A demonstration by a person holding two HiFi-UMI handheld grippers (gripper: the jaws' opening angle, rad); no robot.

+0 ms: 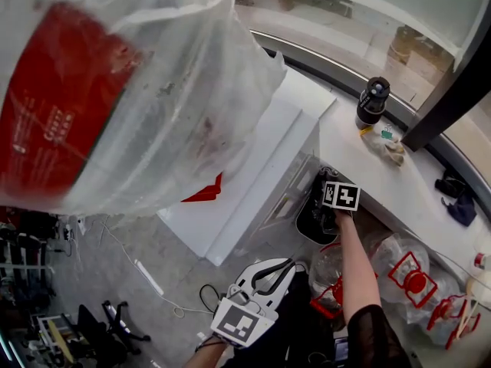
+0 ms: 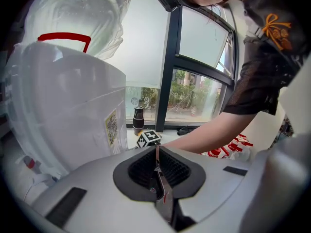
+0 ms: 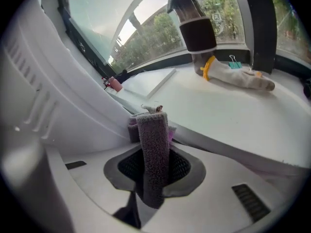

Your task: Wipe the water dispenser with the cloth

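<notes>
From the head view, the water dispenser (image 1: 257, 167) is a white, flat-sided box. It carries an upturned water bottle (image 1: 115, 83) with a red label, wrapped in crinkled clear plastic. To its right runs a smooth white window ledge (image 1: 360, 167), curved under the glass, with a black tumbler (image 1: 374, 100) standing at the far end. The right gripper (image 1: 324, 205) is low between the dispenser's side and the ledge. The left gripper (image 1: 268, 273) hangs nearer, over a grey floor (image 1: 138, 244) strewn with cables.

In the left gripper view, the jaws are pressed together with nothing between them. The dispenser's glossy wall, bearing a yellowish sticker (image 2: 112, 126), rises at the left.

In the right gripper view, the jaws clamp a folded cloth (image 3: 153, 149), grey-mauve and nubbly like terry. Its far end sits where the dispenser's wall meets the ledge, though actual contact cannot be settled.
</notes>
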